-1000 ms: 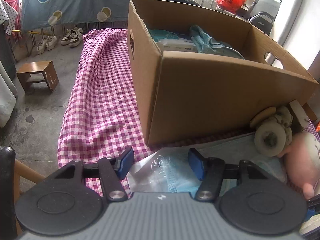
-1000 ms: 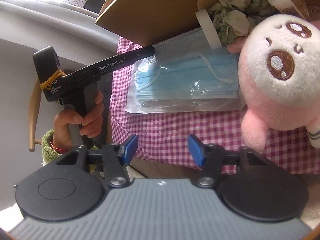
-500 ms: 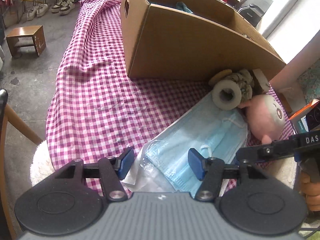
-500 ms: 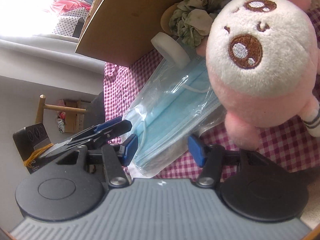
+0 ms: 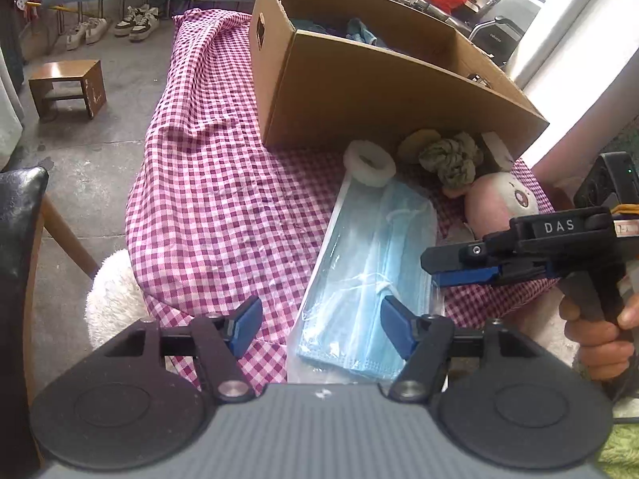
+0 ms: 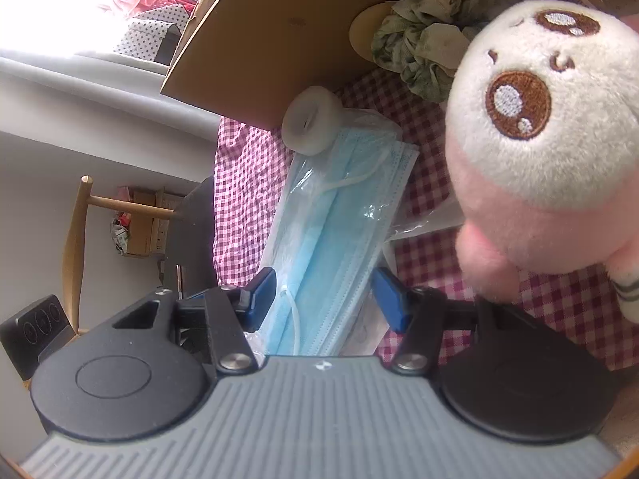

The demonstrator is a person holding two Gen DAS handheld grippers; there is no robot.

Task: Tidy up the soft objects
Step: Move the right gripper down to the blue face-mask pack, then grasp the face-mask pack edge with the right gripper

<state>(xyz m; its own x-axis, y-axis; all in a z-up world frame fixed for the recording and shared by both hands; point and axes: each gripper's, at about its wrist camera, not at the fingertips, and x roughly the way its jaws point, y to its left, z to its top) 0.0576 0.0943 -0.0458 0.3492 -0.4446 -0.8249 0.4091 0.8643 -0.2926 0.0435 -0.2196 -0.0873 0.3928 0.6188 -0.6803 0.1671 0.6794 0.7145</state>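
Observation:
A clear bag of blue face masks [image 5: 371, 263] lies on the checked cloth [image 5: 223, 207] in front of a cardboard box [image 5: 383, 92]. My left gripper [image 5: 321, 327] is open at the pack's near end. My right gripper [image 6: 323, 295] is open, its jaws on either side of the mask pack [image 6: 331, 231]; it shows in the left wrist view [image 5: 459, 267] at the pack's right edge. A pink and white plush toy [image 6: 547, 151] lies to the right. A white foam ring [image 6: 315, 119], a green scrunchie [image 6: 423, 44] and a tan pad [image 5: 417, 139] lie against the box.
The box holds blue fabric items [image 5: 359, 34]. A wooden stool [image 5: 68, 88] and shoes [image 5: 135, 20] are on the floor at the left. A chair back [image 5: 20, 239] and a white fluffy cushion [image 5: 112, 299] are at the table's near left edge.
Both grippers have moved in on the mask pack. The right gripper has come down around the pack's edge. The left view has pulled back and now shows more of the table.

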